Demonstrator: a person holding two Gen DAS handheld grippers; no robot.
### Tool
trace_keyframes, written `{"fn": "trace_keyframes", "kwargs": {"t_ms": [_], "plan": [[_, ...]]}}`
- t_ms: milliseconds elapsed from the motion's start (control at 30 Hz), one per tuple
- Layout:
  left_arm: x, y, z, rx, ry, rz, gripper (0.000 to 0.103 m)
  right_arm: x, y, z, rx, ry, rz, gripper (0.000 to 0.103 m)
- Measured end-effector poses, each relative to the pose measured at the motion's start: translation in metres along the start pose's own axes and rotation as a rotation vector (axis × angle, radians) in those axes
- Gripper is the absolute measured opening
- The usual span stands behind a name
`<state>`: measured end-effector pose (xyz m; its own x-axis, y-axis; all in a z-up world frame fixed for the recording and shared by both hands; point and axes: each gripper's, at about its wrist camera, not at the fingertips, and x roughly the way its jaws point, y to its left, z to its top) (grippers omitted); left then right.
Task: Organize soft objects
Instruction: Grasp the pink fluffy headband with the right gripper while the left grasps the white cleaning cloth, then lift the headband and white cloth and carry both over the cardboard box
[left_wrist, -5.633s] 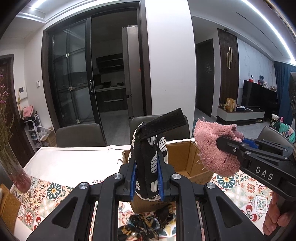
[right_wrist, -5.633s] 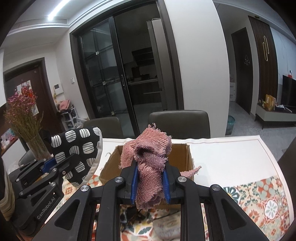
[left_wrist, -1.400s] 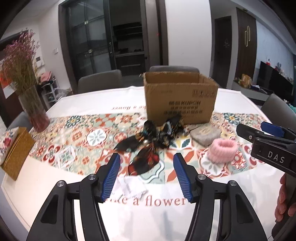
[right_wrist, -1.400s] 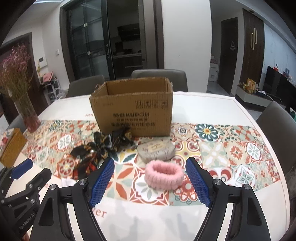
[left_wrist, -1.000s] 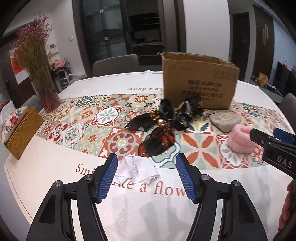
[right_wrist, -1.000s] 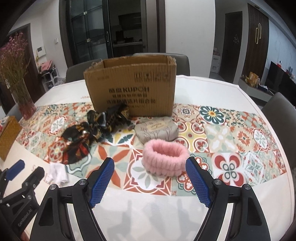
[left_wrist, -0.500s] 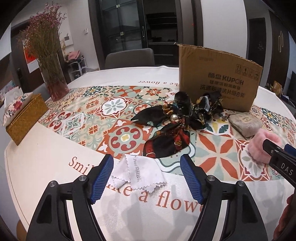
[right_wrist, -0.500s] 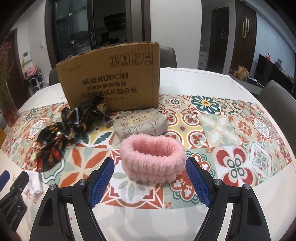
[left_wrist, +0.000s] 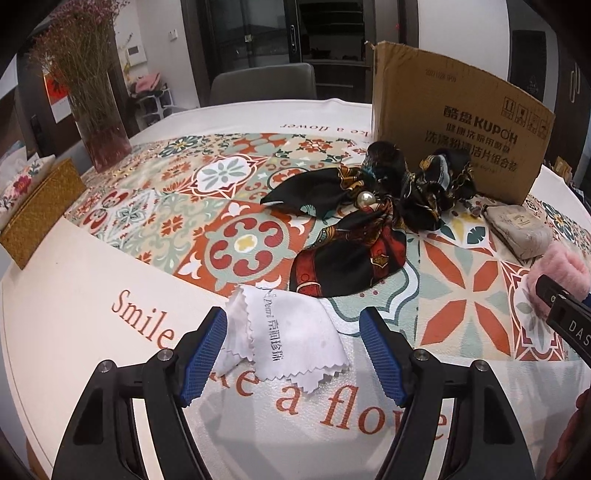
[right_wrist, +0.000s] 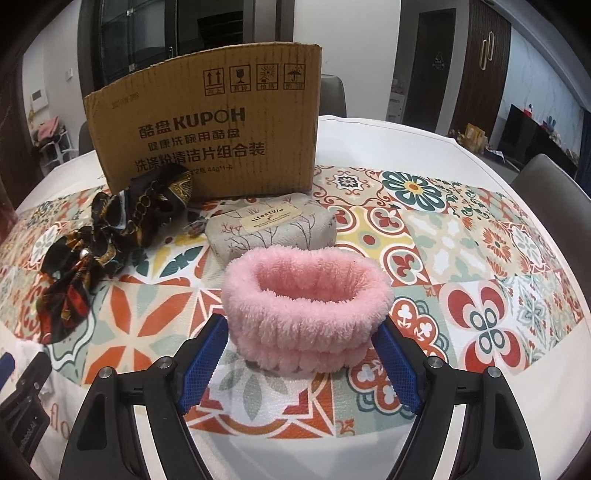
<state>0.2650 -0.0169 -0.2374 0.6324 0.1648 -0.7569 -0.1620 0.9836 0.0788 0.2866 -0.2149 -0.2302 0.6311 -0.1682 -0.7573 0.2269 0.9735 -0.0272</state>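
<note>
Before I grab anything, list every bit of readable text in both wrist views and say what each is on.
"KUPOH": cardboard box, with Chinese lines and four handling symbols.
"Smile ... a flower": tablecloth, partly covered; repeated at its far edge.
"Pearl" plus Chinese characters: white cloth.
"lifestyle": label on grey pouch; smaller print unreadable.
"DAS": right gripper, seen in the left view.

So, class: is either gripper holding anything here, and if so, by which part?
Nothing is held. The left gripper stands open around the white cloth; the right gripper stands open around the pink headband.
</note>
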Motion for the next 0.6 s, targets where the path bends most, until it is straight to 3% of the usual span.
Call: {"fn": "trace_keyframes", "kwargs": {"t_ms": [167, 233, 367, 500, 600], "plan": [[0.01, 0.0, 0.001, -0.004, 0.03, -0.014, 0.062, 0.003, -0.002, 0.001, 0.018, -0.012, 0.004, 0.08], [0.014, 0.0, 0.001, -0.005, 0.049, -0.023, 0.052, 0.004, -0.001, 0.002, 0.014, -0.014, 0.009, 0.078], [0.012, 0.0, 0.001, 0.008, 0.045, -0.034, 0.04, 0.003, 0.001, 0.001, -0.008, -0.014, 0.022, 0.057], [0.012, -0.001, 0.002, 0.023, 0.047, -0.055, 0.022, 0.0, 0.001, 0.0, -0.02, -0.01, 0.042, 0.046], [0.011, -0.003, 0.001, 0.041, 0.048, -0.06, 0.016, -0.001, 0.0, 0.0, -0.024, -0.003, 0.056, 0.038]]}}
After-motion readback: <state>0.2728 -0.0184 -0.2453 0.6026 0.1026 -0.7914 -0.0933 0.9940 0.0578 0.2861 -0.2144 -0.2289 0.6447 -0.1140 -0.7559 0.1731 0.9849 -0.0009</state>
